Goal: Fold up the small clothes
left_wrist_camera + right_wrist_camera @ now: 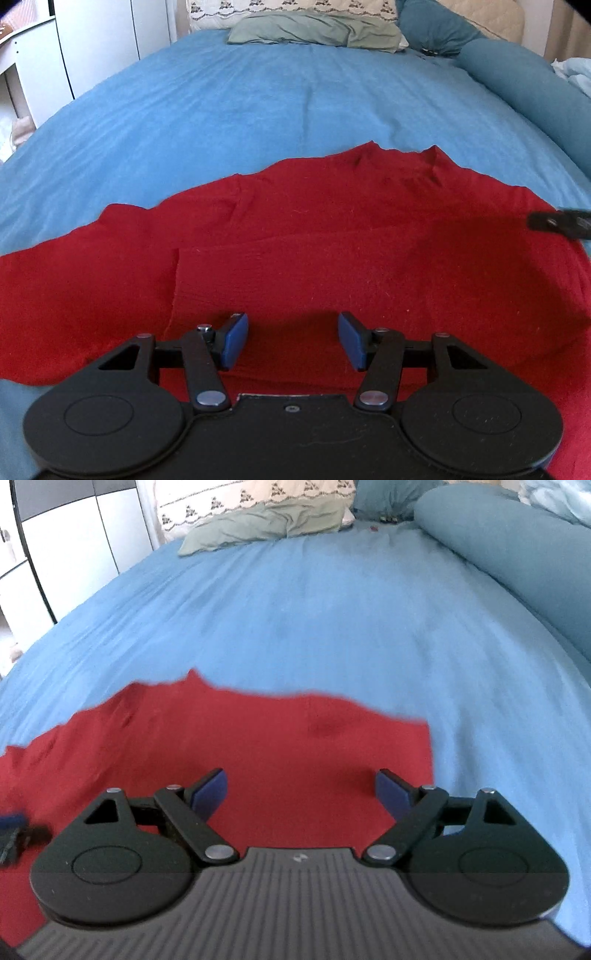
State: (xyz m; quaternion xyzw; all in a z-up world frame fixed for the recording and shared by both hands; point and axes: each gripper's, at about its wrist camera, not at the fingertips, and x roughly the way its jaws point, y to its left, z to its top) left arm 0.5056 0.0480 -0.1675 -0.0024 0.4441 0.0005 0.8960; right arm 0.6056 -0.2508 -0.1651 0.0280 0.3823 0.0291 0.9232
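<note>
A red garment (pixel 332 240) lies spread flat on the blue bed (pixel 240 110), its far edge wavy with two small peaks and a straight seam down its left part. The left hand-held gripper (pixel 293 341) hovers over its near edge, released and empty; the right hand-held gripper (pixel 301 794) gapes wide above its right corner, empty.

Both views ride low and close over the bed (pixel 258 110), each looking forward along its own fingers toward the pillows (pixel 314 31) at the far end. The left hand-held gripper (pixel 293 341) looks across the red garment (pixel 332 240). The right hand-held gripper (pixel 301 794) looks past that garment's right edge (pixel 258 746), its picture blurred. Both views share the garment, the blue sheet, the pillows and the teal bolster (pixel 517 554) ahead to the right.
</note>
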